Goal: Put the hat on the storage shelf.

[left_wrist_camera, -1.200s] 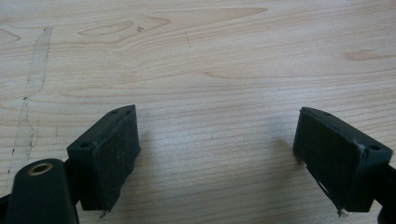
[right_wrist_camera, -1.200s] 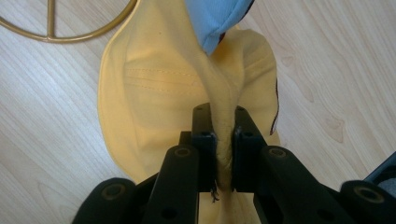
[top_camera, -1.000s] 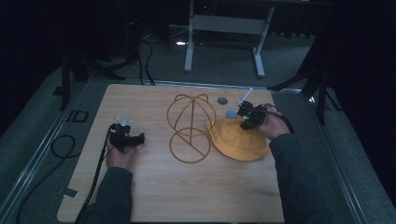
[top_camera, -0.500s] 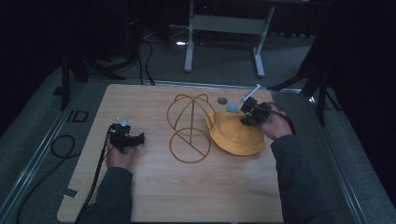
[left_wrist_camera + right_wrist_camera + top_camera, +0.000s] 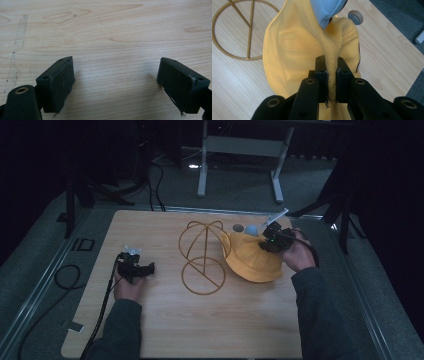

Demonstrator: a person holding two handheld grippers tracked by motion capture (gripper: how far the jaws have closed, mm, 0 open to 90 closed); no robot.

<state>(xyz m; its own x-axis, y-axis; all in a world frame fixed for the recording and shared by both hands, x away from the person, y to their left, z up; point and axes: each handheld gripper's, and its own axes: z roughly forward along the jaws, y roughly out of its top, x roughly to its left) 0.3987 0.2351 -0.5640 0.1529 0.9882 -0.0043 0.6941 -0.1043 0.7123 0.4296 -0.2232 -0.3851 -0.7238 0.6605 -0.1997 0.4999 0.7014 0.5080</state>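
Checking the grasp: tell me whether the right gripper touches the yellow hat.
Touching. In the right gripper view, the right gripper pinches a fold of the yellow hat.

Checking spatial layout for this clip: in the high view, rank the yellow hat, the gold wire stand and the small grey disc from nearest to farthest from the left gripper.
From the left gripper, at the table's left:
1. Gold wire stand, mid-table.
2. Yellow hat, beyond the stand, pinched by the right gripper.
3. Grey disc, near the far edge.

Dark lab (cables (image 5: 65,279), metal stand (image 5: 239,150))
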